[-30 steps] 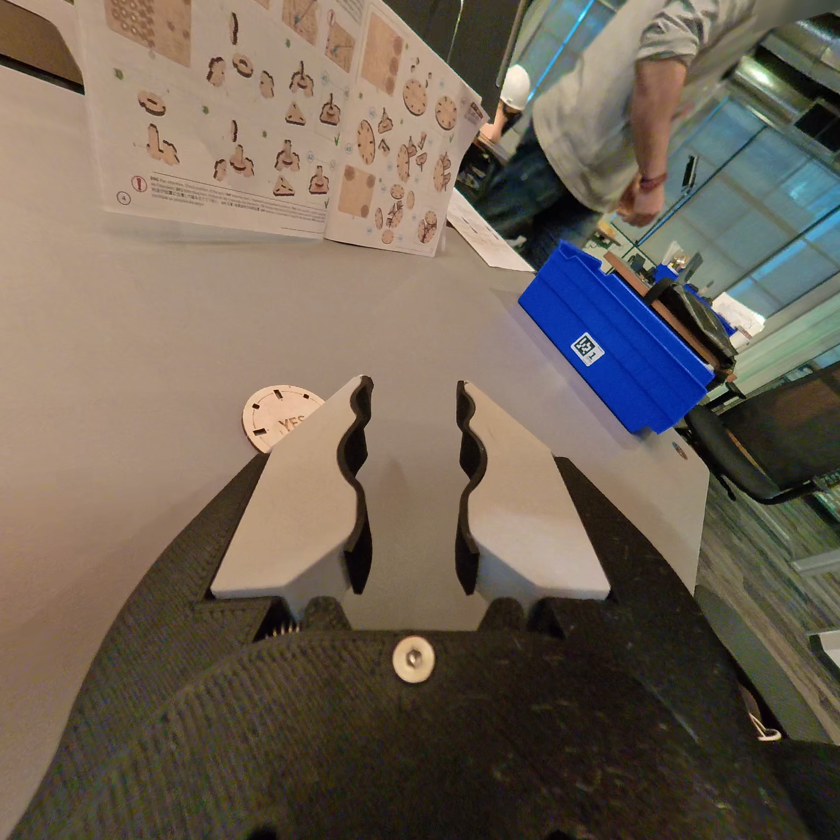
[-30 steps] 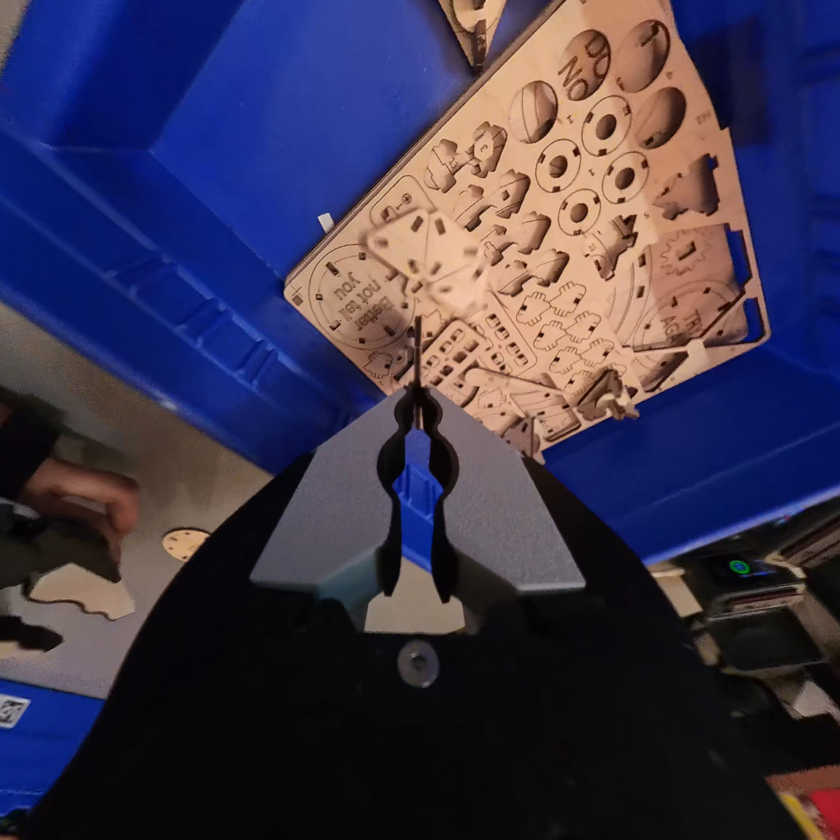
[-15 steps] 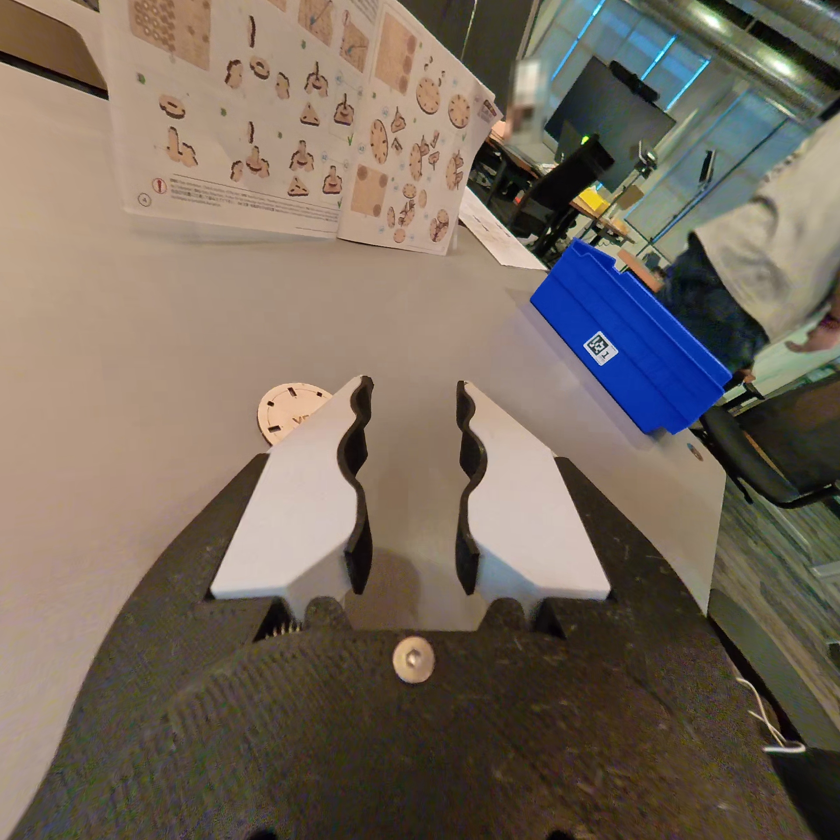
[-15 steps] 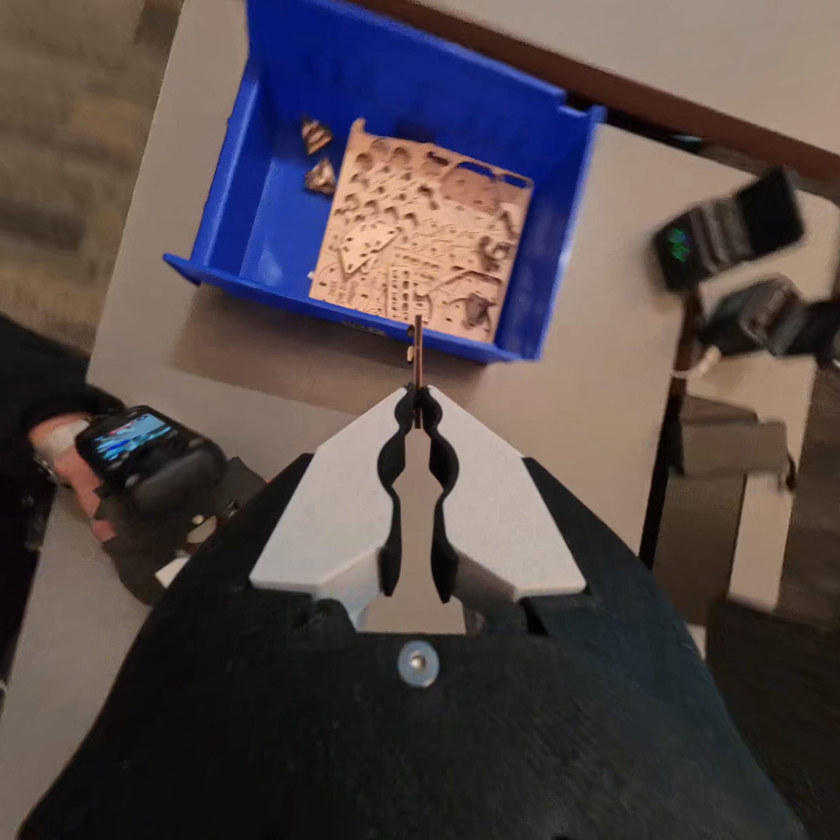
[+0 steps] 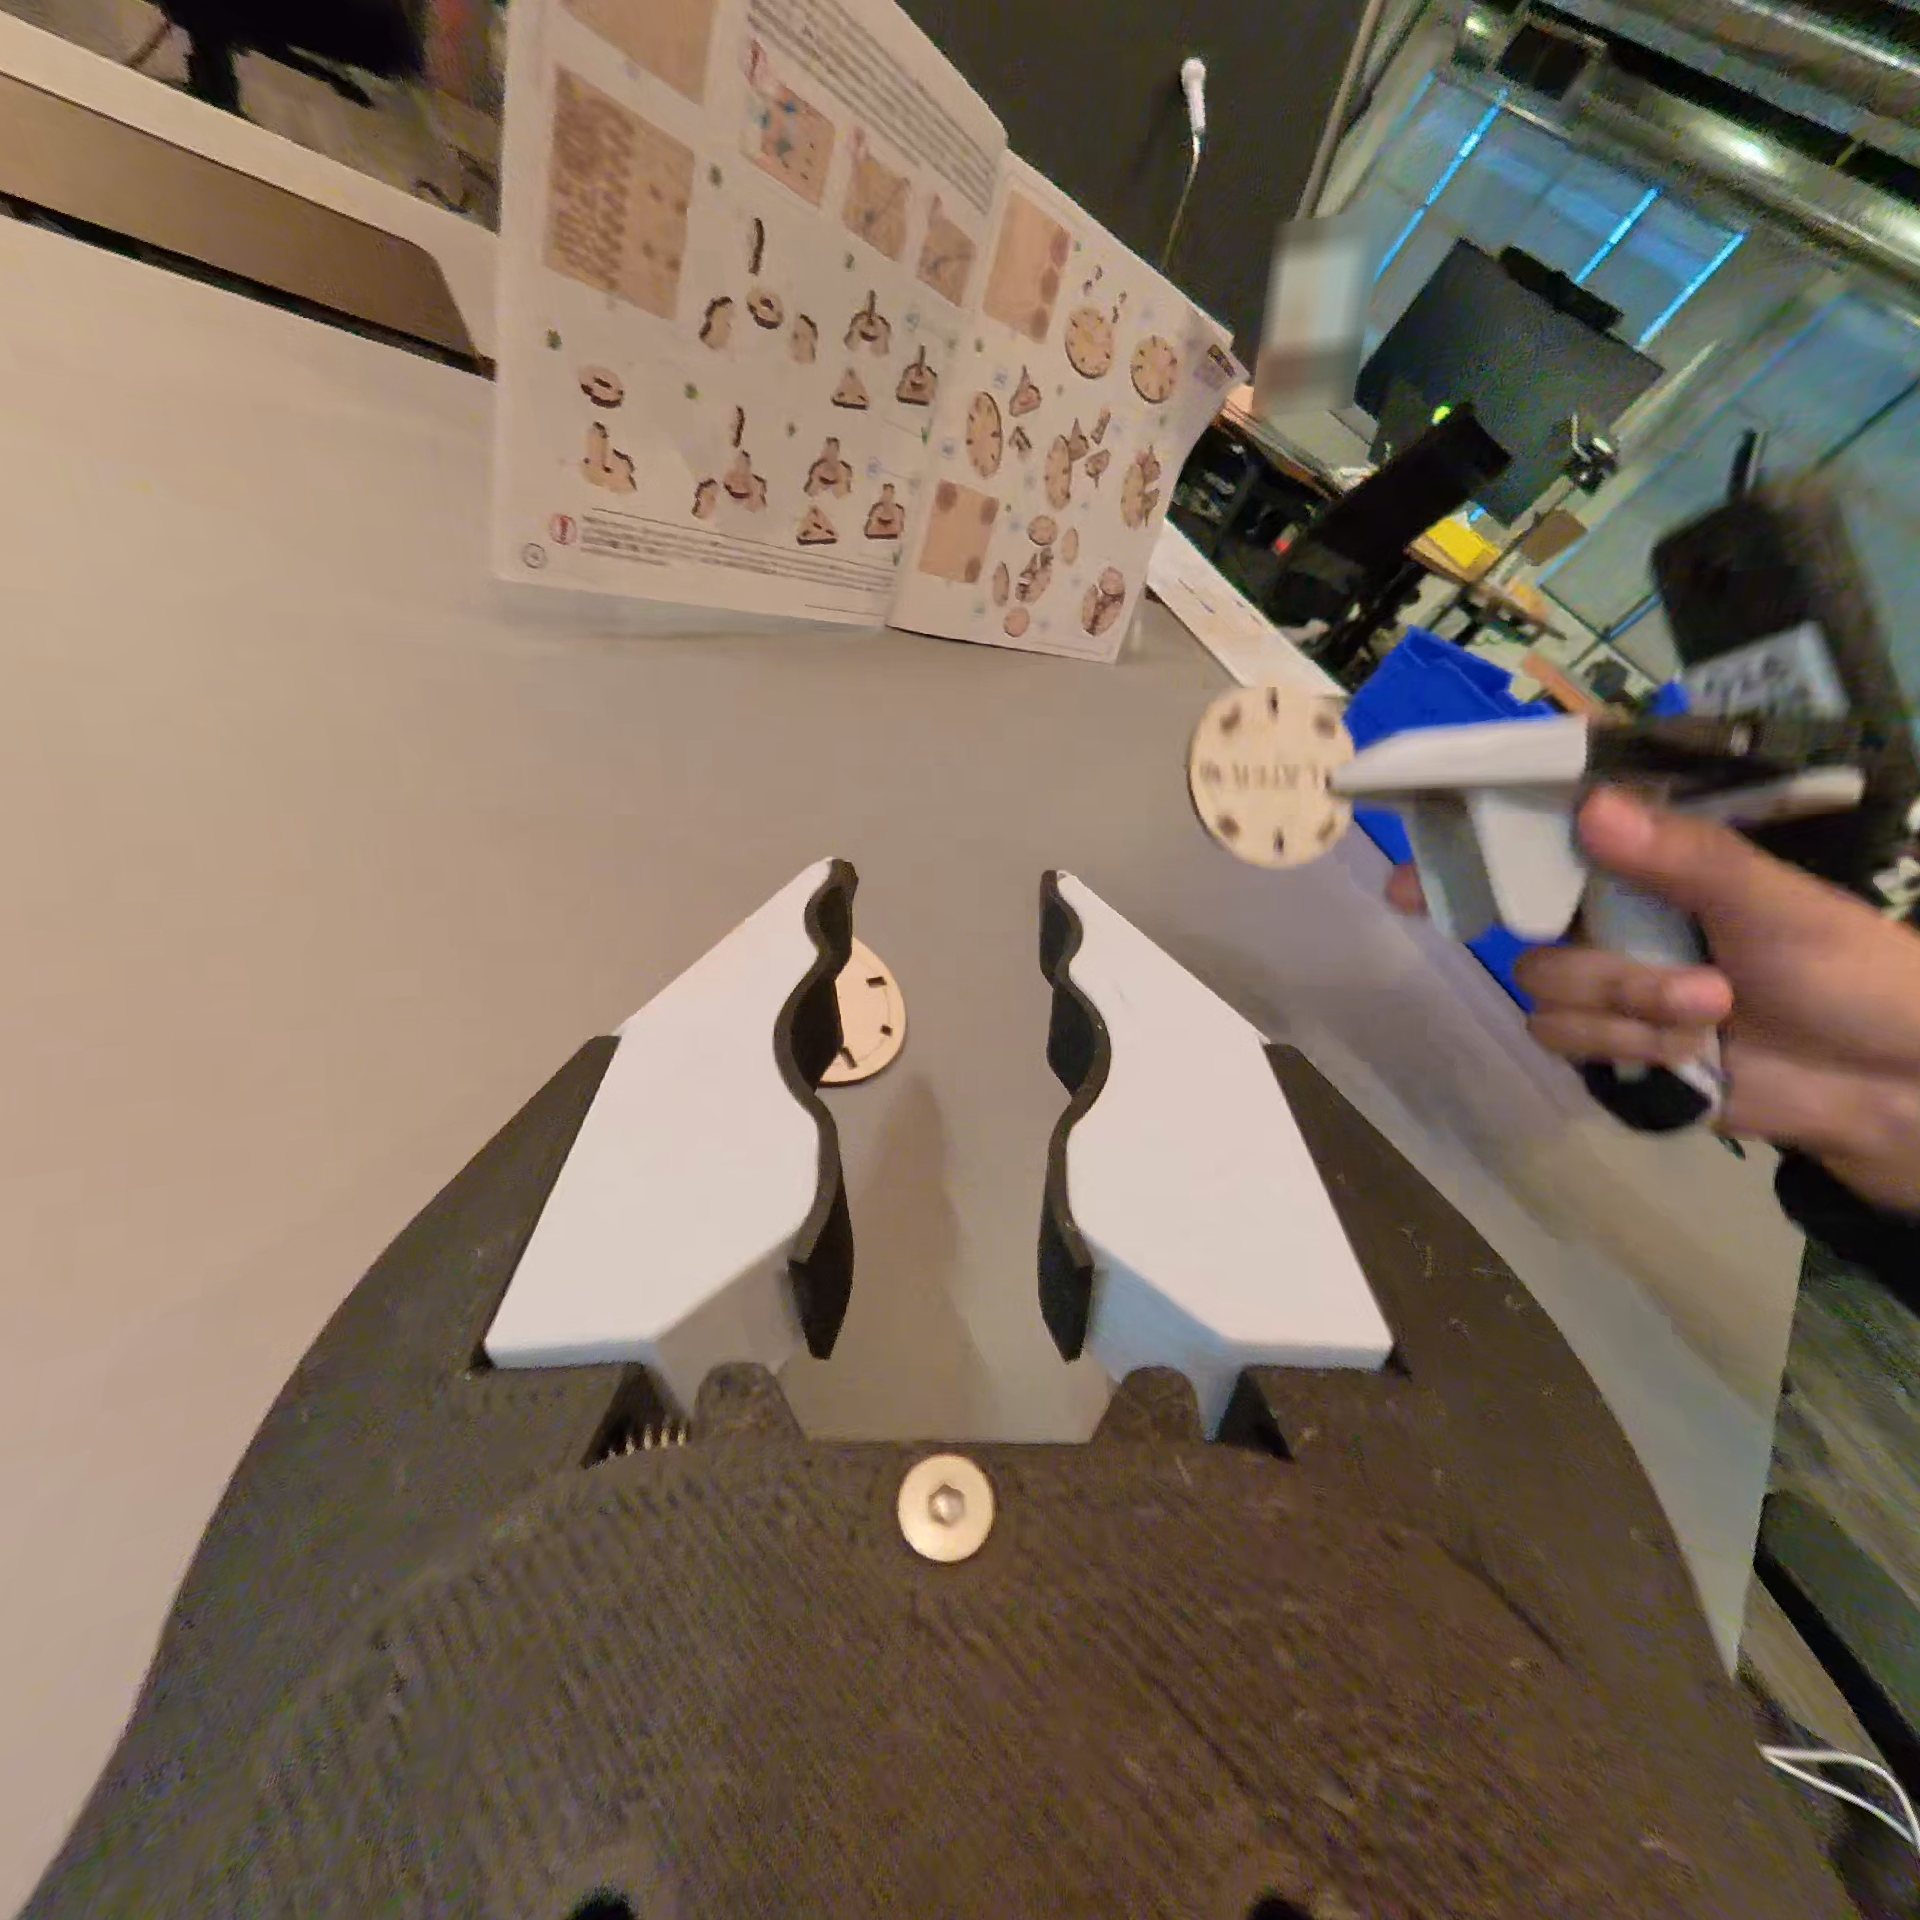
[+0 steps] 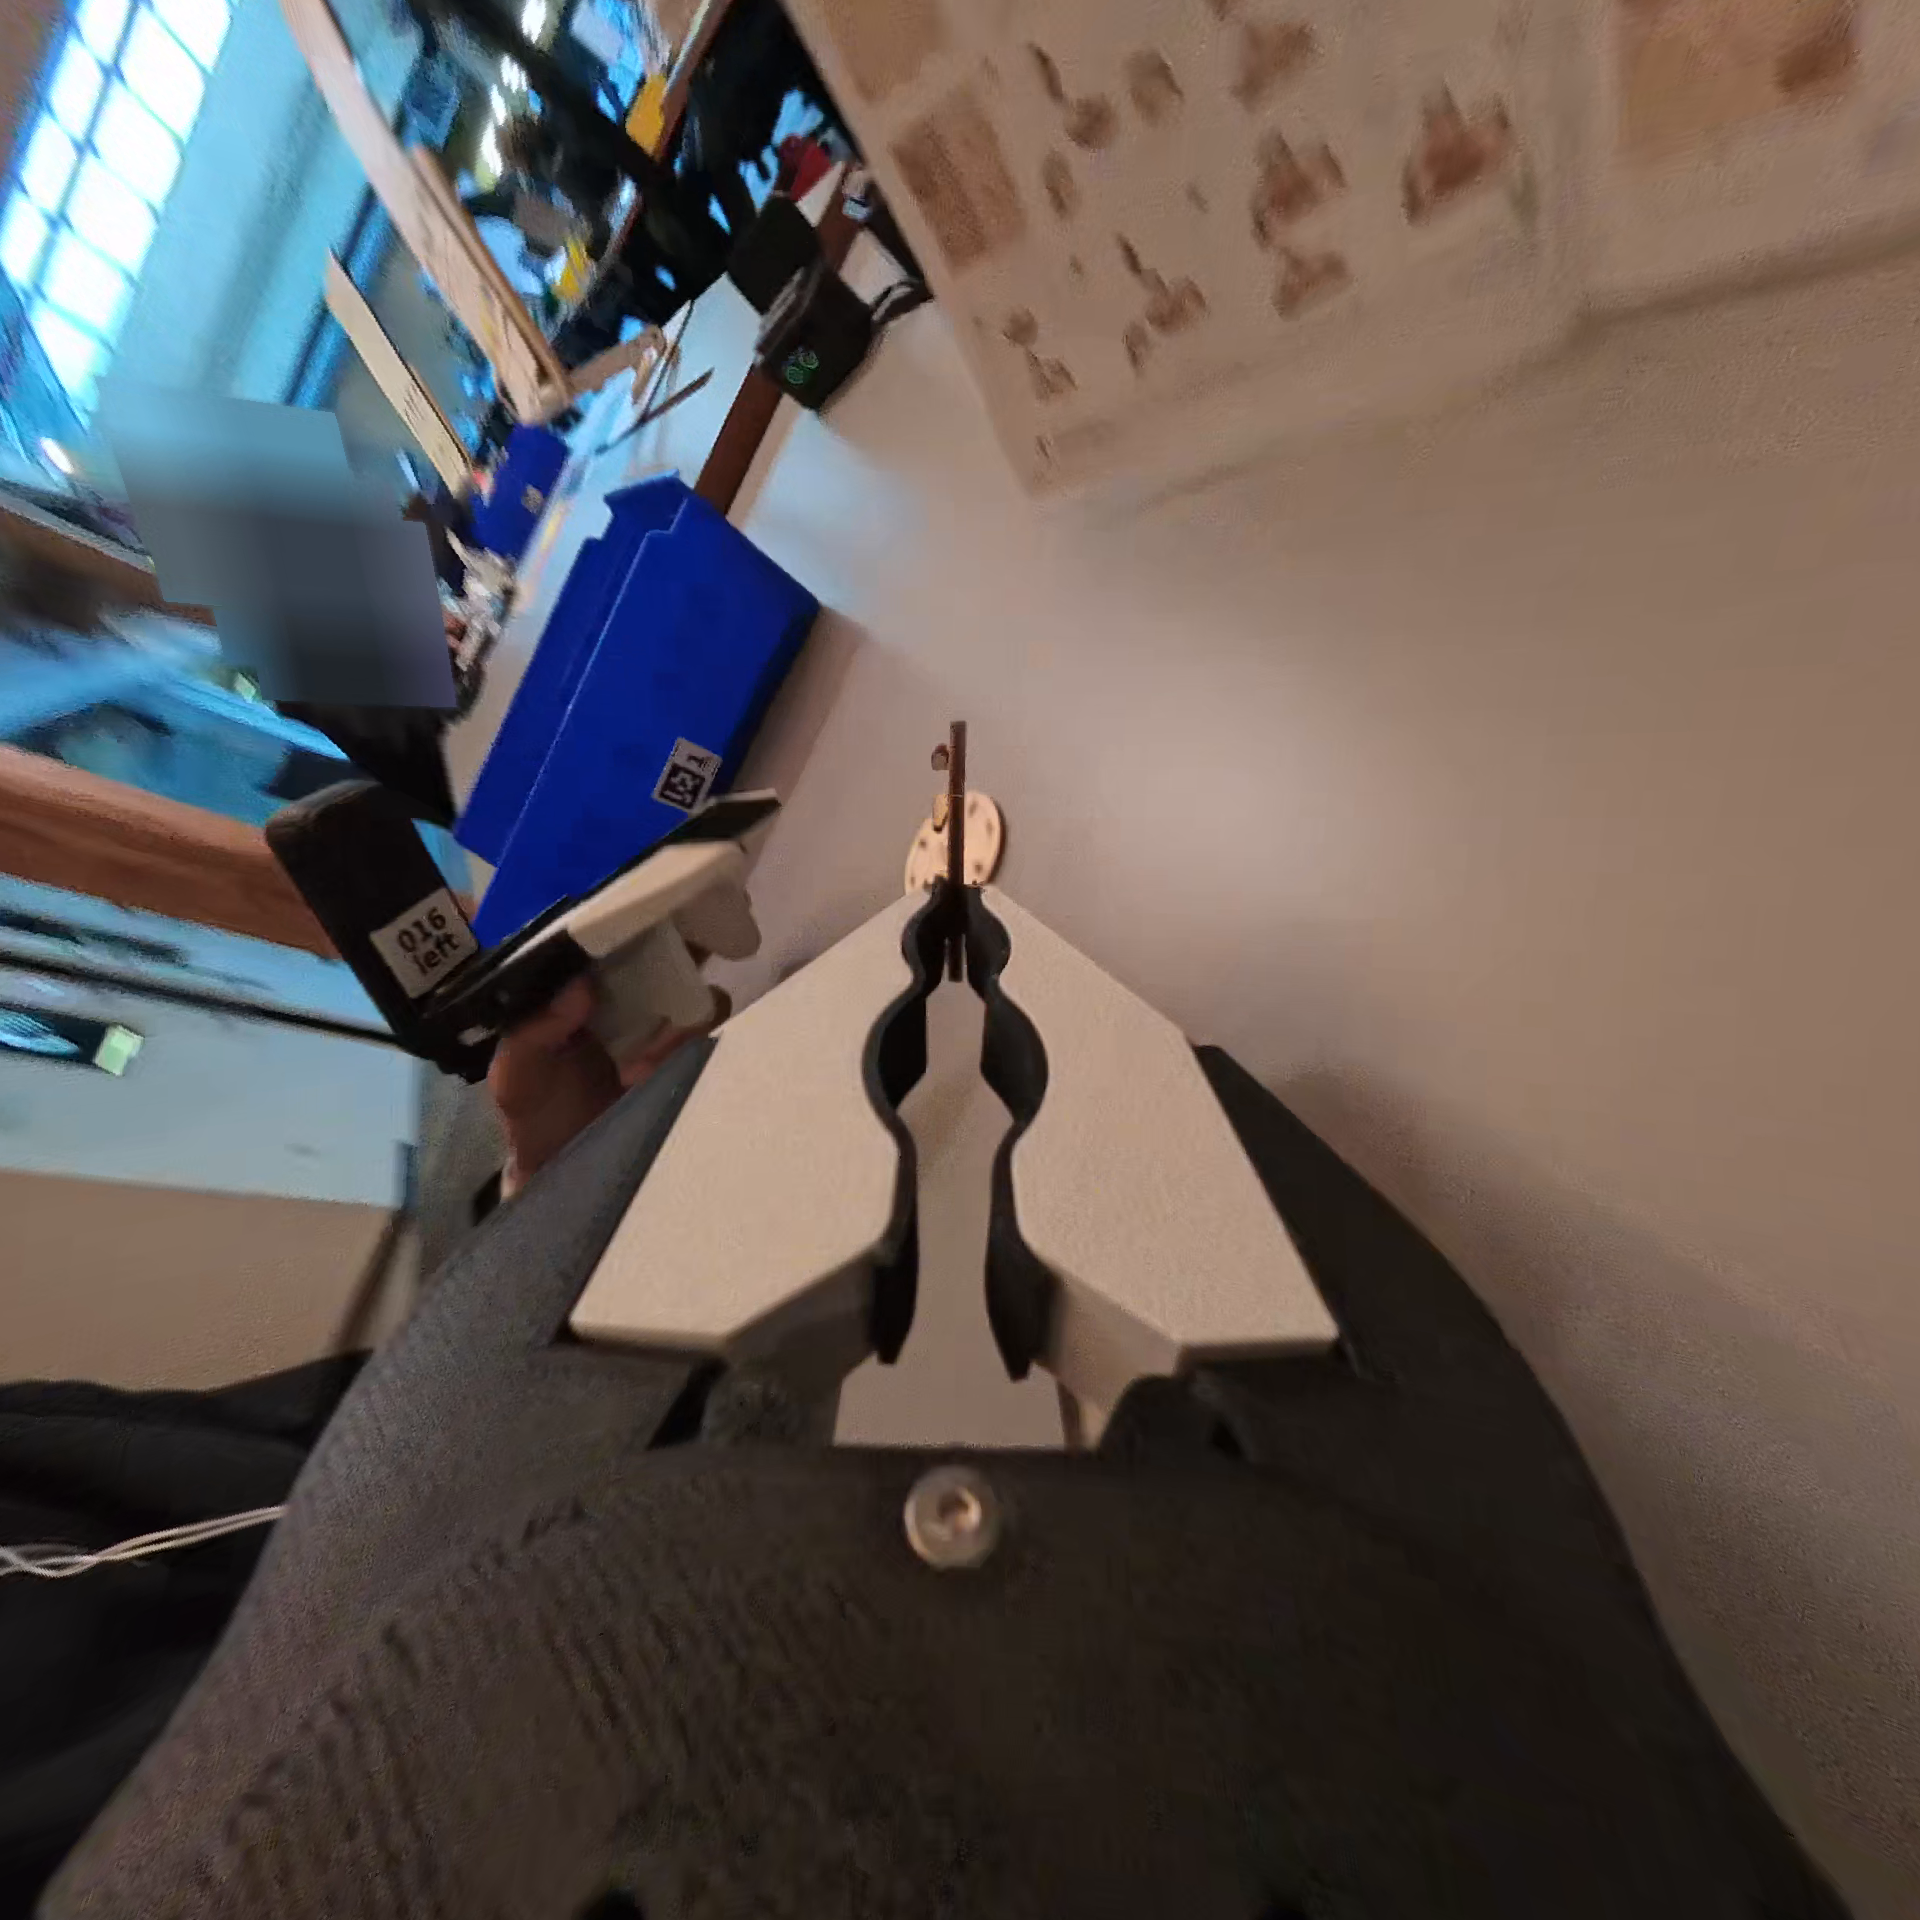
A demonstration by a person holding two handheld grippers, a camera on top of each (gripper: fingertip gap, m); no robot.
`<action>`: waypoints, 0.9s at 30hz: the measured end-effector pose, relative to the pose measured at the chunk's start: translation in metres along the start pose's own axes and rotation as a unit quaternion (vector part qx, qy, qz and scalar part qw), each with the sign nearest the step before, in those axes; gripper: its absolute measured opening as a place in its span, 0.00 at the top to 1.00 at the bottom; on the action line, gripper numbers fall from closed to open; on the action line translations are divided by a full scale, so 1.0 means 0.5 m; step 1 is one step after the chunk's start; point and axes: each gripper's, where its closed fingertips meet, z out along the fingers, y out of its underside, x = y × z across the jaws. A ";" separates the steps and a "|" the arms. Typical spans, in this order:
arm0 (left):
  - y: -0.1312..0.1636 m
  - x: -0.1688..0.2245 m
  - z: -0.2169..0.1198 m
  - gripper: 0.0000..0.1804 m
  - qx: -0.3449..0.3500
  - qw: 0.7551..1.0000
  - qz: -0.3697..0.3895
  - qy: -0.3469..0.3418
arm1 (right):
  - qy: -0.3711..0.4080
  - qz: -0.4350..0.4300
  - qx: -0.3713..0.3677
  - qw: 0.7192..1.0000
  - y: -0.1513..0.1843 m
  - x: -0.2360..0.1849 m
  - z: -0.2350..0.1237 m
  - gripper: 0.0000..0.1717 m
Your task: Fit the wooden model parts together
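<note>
My right gripper (image 6: 954,914) pinches a wooden disc (image 5: 1270,774); my left gripper (image 5: 945,883) hangs with its fingers apart and nothing between them.

From my right wrist the held disc is only a dark edge-on sliver, pads pressed on either side; my left wrist shows its round face with slots, though the markings blur. A second disc (image 5: 868,1023) lies flat on the grey table (image 5: 312,727), half hidden behind my left finger (image 5: 727,1039), yet nearly whole from the right. The blue bin (image 6: 644,665) is mostly covered by my right hand (image 5: 1766,997) on one side. The instruction sheet (image 5: 790,395) smears on the right.
</note>
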 end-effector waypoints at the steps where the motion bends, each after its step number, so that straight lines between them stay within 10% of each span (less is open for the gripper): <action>1: -0.002 -0.003 -0.001 0.81 0.003 1.000 0.000 -0.003 | -0.002 0.031 0.001 1.000 0.025 0.019 -0.010 0.99; 11: -0.003 -0.021 -0.006 0.81 0.009 1.000 0.006 -0.027 | 0.076 0.067 -0.084 0.991 0.144 0.121 -0.042 0.97; 27: -0.001 -0.015 -0.006 0.81 0.007 1.000 0.002 -0.018 | 0.231 -0.144 -0.075 0.959 0.014 0.111 -0.085 0.76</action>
